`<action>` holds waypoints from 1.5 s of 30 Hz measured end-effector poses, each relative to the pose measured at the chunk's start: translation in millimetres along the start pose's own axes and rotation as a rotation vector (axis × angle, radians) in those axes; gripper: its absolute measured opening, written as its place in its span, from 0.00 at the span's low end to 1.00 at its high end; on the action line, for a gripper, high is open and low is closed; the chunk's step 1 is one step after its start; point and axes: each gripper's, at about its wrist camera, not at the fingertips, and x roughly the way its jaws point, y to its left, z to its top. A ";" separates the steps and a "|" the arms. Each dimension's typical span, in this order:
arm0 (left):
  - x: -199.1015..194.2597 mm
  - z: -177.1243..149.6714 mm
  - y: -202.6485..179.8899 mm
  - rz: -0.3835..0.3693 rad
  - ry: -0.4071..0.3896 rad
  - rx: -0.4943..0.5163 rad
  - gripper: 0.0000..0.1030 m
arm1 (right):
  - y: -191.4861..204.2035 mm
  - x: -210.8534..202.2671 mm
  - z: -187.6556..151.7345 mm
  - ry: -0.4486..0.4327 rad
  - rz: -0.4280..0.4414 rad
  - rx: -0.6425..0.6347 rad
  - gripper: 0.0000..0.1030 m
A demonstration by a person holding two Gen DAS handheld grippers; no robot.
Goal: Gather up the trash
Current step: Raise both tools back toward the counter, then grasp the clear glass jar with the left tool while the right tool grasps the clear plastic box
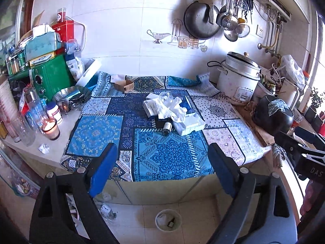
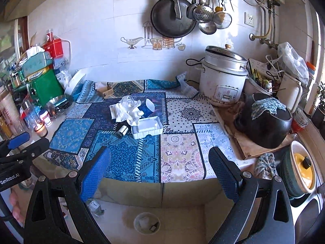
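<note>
Both the left gripper [image 1: 162,162] and right gripper [image 2: 160,166] hang wide open and empty between pickups, the trash pile [image 1: 172,109] mid-frame on the cloth [image 1: 172,156], the bin [image 1: 168,220] bottom centre; next, I judge, reaching down for another piece.

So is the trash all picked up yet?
Not yet. The bin on the floor already holds a small bottle and some paper. Both the left gripper and the right gripper are open and empty. The crumpled tissue, dark bottle and white tray still lie on the cloth.
</note>
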 end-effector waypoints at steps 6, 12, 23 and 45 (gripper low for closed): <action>30.3 31.6 -3.9 0.021 0.000 -0.016 0.91 | -16.9 15.4 26.7 -0.025 0.014 0.008 0.93; 89.9 65.9 -13.2 0.047 0.038 -0.073 0.91 | -35.4 64.4 60.8 -0.004 0.101 -0.018 0.93; 208.9 111.2 -25.5 0.143 0.156 -0.161 0.91 | -62.0 176.5 118.6 0.089 0.194 -0.115 0.93; 398.3 136.5 3.6 -0.183 0.415 0.074 0.63 | -31.6 341.7 110.5 0.425 0.248 0.261 0.77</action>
